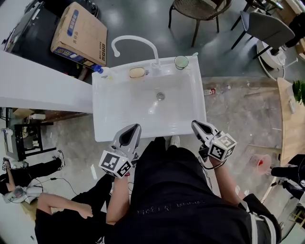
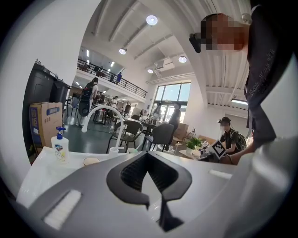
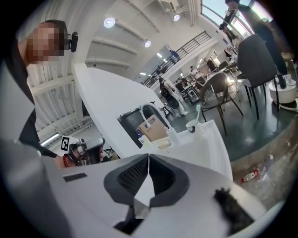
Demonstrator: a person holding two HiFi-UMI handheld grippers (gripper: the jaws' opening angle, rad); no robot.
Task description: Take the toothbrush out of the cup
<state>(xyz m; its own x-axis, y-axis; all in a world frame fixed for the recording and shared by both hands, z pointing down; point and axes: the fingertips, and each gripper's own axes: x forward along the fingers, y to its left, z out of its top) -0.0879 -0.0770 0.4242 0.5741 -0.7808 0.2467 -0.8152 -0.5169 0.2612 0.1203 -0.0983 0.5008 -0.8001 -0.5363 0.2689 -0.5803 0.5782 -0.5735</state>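
Note:
A pale green cup (image 1: 181, 62) stands on the sink's far right corner, past the faucet. In the right gripper view the cup (image 3: 191, 125) has a light green toothbrush (image 3: 198, 114) sticking up out of it. My left gripper (image 1: 137, 127) hovers at the sink's near edge on the left, its jaws closed together with nothing between them. At the near right corner, my right gripper (image 1: 194, 124) is likewise shut and empty. Both are far from the cup. The left gripper view shows only the cup's rim (image 2: 132, 150) beyond the shut jaws.
A white sink (image 1: 107, 128) with a curved white faucet (image 1: 136, 40) and a drain (image 1: 160, 96). A soap bar (image 1: 137, 72) and a pump bottle (image 1: 97, 69) sit on the back rim. A cardboard box (image 1: 80, 35) lies behind, chairs (image 1: 198, 9) beyond, and a white counter (image 1: 43, 88) is at the left.

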